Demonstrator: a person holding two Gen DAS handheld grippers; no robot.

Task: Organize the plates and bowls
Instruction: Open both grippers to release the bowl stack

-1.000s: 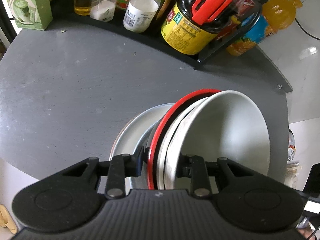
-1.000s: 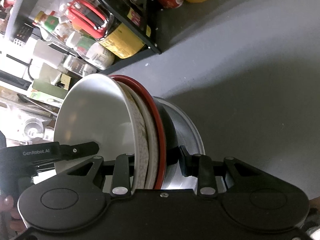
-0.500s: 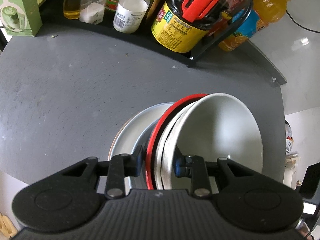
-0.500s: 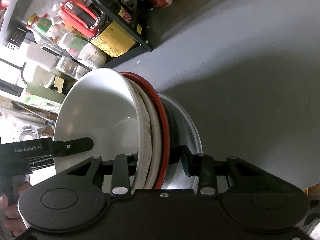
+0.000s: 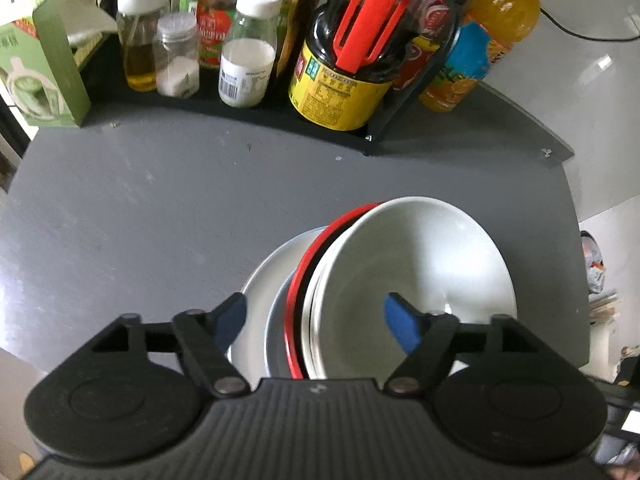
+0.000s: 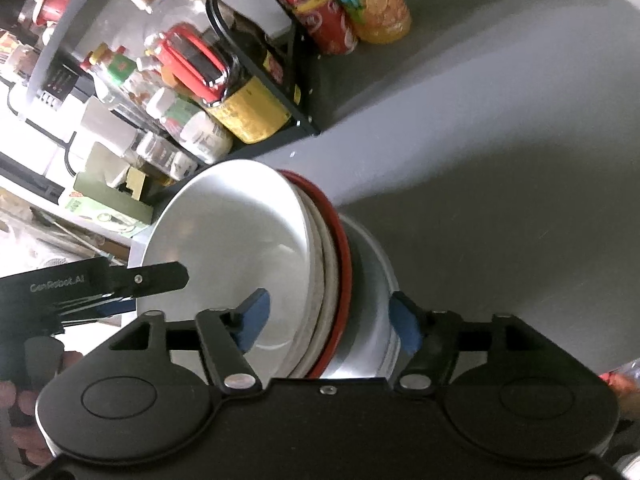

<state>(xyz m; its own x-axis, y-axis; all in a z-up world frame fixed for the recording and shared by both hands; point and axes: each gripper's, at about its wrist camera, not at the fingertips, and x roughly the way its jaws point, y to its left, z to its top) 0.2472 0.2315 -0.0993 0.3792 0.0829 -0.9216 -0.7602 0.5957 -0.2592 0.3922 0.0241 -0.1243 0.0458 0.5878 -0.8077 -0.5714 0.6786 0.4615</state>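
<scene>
left wrist, bottle rack [image 5: 372, 136] (behind bowls [image 5: 420, 272])

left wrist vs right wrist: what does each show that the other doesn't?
Only left wrist: the left gripper head-on, fingers spread, and a green carton at the table's far left.

Only right wrist: the right gripper, open, the left gripper seen side-on, and a metal bowl under the stack.

Both: the white bowl nested in a red-rimmed bowl, the yellow-labelled jar, and the grey table.

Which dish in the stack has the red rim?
The red-rimmed bowl, third from the top, under the plain white bowl and a pale dish, above the large white plate.
</scene>
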